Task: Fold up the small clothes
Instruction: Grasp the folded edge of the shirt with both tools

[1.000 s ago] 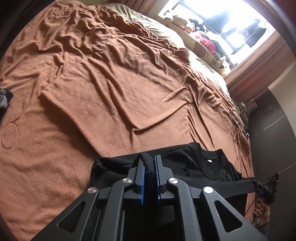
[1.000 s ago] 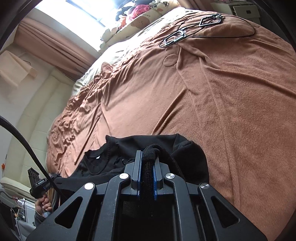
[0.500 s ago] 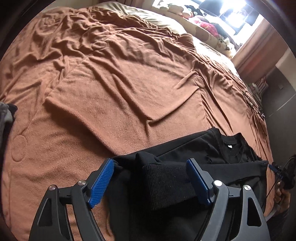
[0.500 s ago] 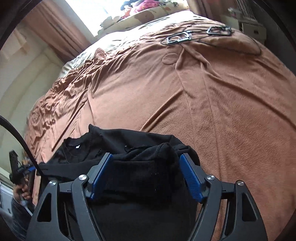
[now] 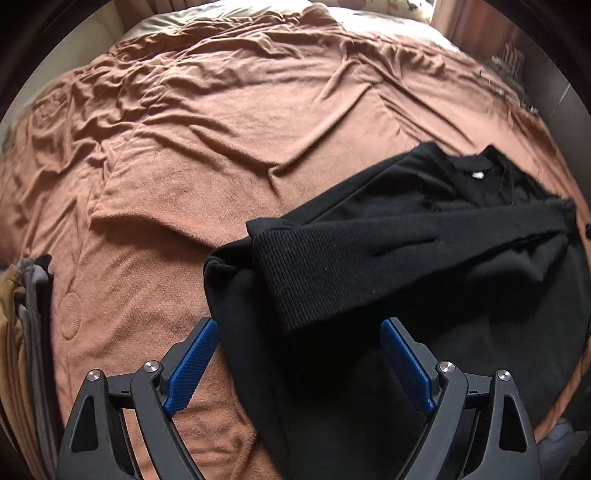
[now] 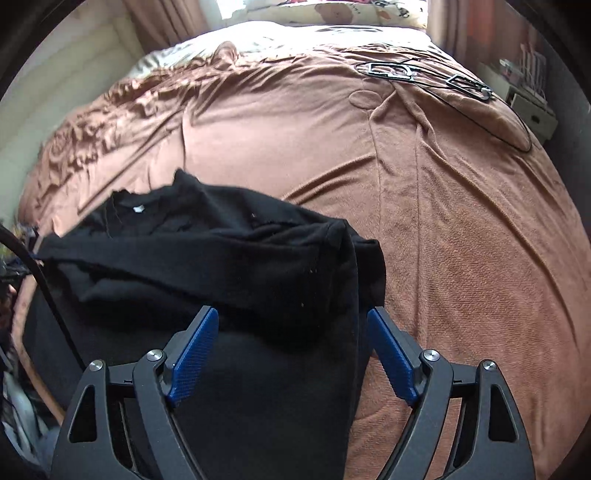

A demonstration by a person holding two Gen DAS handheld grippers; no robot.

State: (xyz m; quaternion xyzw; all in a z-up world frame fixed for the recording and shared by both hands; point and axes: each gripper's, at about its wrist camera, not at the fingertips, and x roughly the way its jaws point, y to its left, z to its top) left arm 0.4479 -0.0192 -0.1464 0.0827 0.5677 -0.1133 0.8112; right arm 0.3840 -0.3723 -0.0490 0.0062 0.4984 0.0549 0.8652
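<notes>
Knit of the black sweater (image 5: 369, 266) is soft and limp; I would take it at the ribbed cuff (image 5: 295, 273). My left gripper (image 5: 299, 354) and right gripper (image 6: 291, 347) have just been opening, jaws wide, gripping nothing.

A rumpled brown blanket (image 6: 461, 229) covers the bed, curtains (image 6: 166, 22) flanking a bright window beyond.

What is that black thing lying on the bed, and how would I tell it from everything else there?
Start from the brown blanket that covers the bed. Near its close edge lies a black sweater, below two open blue-padded grippers, with a ribbed cuff folded across its body and a small white neck label. It is the only black garment spread flat; the other clothes sit stacked at the blanket's left edge.
</notes>
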